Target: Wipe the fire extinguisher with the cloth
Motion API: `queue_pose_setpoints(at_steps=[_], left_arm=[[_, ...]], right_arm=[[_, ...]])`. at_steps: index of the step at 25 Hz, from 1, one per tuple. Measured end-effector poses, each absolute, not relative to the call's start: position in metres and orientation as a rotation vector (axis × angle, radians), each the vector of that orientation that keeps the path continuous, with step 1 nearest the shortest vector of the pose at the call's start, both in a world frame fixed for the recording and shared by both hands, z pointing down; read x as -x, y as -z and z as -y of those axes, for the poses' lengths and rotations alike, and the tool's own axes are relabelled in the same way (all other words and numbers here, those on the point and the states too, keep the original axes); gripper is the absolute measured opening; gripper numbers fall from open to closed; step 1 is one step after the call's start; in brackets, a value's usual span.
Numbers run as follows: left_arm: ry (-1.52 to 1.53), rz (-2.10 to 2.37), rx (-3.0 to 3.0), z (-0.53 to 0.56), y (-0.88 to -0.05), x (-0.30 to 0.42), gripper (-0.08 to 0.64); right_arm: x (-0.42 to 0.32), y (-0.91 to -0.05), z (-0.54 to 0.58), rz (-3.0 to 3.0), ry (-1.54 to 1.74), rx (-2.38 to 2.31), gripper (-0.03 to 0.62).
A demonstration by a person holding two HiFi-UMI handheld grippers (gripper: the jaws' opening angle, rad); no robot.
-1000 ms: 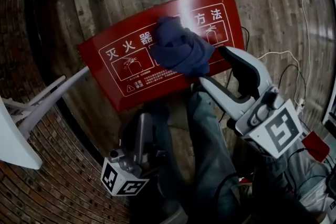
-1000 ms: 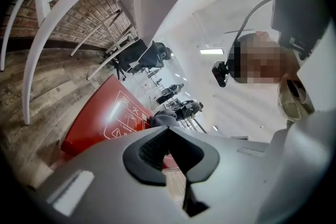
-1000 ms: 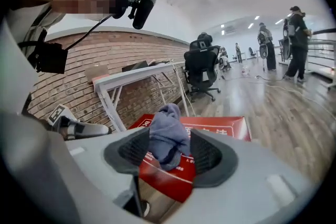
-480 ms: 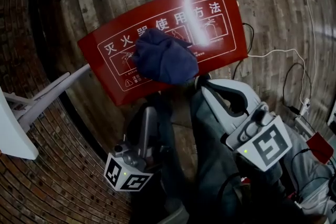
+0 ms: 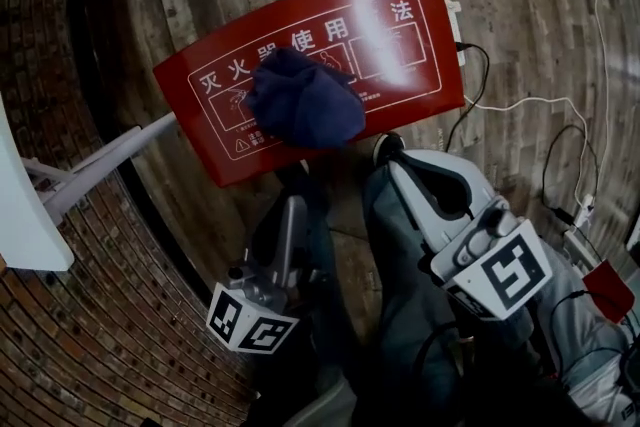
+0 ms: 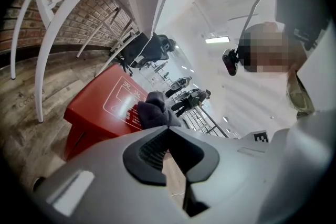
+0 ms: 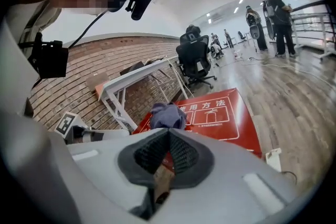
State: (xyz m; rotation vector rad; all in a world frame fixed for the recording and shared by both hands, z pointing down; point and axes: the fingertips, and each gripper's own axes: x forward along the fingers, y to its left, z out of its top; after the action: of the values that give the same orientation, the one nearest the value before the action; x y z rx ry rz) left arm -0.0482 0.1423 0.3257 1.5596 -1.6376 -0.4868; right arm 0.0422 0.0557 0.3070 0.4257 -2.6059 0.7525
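Blue cloth (image 5: 300, 100) ahead of right gripper (image 5: 388, 148)

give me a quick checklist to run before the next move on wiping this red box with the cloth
1. Cloth on top of the red fire extinguisher box: ok.
2. Cloth spread flat for wiping: not ok, it sits bunched in a heap.
3. Left hand-held gripper gripping the cloth: not ok, jaws together on nothing, short of the box.
4. Right hand-held gripper gripping the cloth: not ok, jaws together on nothing, short of the cloth.
5. Cable off the box top: ok, it lies on the floor to the right.
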Motion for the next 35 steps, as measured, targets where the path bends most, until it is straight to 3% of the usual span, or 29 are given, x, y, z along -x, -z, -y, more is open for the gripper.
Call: queue_pose_setpoints(at_steps=[10,20,28,35], left_arm=[[0.364,1.564,-1.612,-0.141,-0.185,-0.002,-0.002],[0.394,1.604,-1.819,-0.129,-0.030,0.006,-0.002],[0.335,1.586,-1.802,-0.175,-0.052,0.015,-0.002],[0.327,1.654,-1.637,-0.218,-0.086,0.051,-0.002]], right_arm=[[-0.074,-0.200,-0.078,2.503,-0.800,-0.242,0.002],[-0.077,-0.062,-0.073,2.617,-0.656,-0.364,0.002],[-0.087,-0.135,-0.121,2.470,-0.708,-0.326,0.002],[-0.034,-0.245,-0.090,2.310,-0.332,-0.206,0.026]])
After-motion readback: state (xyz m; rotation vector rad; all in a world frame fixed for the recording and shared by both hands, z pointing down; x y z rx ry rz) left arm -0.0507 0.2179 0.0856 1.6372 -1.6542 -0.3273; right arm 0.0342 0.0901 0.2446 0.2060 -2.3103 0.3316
